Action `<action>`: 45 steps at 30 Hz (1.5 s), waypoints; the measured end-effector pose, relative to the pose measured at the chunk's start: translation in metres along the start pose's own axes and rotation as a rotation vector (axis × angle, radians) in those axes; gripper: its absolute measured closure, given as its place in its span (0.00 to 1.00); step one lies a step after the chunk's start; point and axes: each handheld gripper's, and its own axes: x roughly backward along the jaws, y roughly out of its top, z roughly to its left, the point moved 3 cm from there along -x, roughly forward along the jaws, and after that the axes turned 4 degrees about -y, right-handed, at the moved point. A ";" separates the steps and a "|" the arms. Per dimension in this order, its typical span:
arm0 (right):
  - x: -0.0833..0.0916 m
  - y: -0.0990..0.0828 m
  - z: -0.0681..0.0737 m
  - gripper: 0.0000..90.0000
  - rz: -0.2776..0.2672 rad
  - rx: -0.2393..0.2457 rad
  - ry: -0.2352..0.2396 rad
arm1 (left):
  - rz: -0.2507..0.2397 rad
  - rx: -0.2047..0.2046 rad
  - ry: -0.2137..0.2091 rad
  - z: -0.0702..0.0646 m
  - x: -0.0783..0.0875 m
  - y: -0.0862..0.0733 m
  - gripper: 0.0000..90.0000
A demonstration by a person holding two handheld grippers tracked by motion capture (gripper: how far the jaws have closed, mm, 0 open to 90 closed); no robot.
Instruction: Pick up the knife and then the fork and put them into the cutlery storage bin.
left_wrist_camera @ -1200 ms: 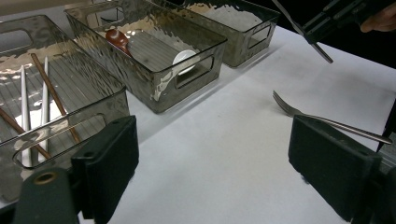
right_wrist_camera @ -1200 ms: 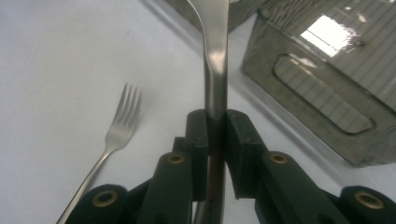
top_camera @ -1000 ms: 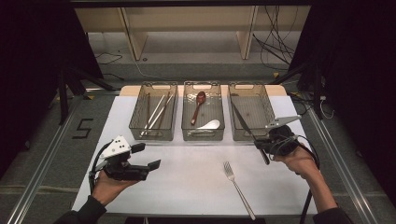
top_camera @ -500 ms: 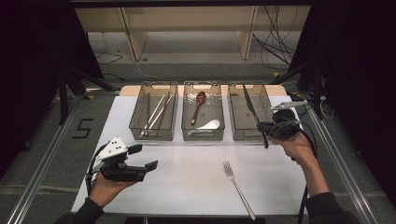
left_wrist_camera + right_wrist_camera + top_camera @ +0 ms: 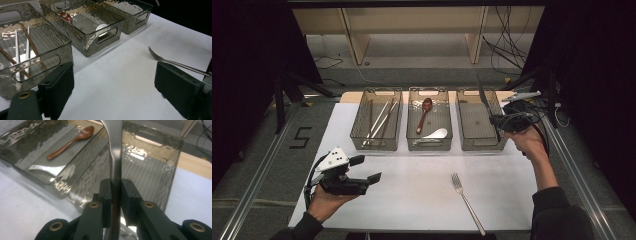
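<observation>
My right gripper (image 5: 494, 121) (image 5: 116, 188) is shut on the handle of a metal utensil (image 5: 484, 100) (image 5: 115, 150), whose working end I cannot make out. It hangs over the right edge of the right clear bin (image 5: 472, 142) (image 5: 172, 157), the utensil slanting up and away. A metal fork (image 5: 467, 200) (image 5: 172, 62) lies on the white table near the front. My left gripper (image 5: 368, 169) (image 5: 117, 85) hovers at the front left, open, with nothing between its jaws.
The left bin (image 5: 362, 142) (image 5: 37, 62) holds chopsticks (image 5: 379, 120). The middle bin (image 5: 412, 142) (image 5: 100, 45) holds a brown spoon (image 5: 424, 112) (image 5: 72, 141) and a white spoon (image 5: 436, 134) (image 5: 102, 28). A wooden shelf stands behind the table.
My right hand has risen and moved toward the far side with the utensil, tilting it more upright over the right bin. The left hand has stayed put.
</observation>
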 end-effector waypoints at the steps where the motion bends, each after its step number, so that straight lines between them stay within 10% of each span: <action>1: -0.002 0.002 -0.002 0.89 0.003 -0.004 -0.007 | 0.000 0.001 0.000 0.000 0.000 0.000 0.17; 33: -0.051 -0.001 -0.018 0.88 0.108 -0.029 -0.128 | 0.004 0.008 -0.007 -0.001 -0.001 -0.001 0.17; 45: -0.034 0.000 -0.007 0.60 0.072 -0.029 -0.052 | 0.001 0.010 -0.006 -0.002 -0.001 -0.001 0.17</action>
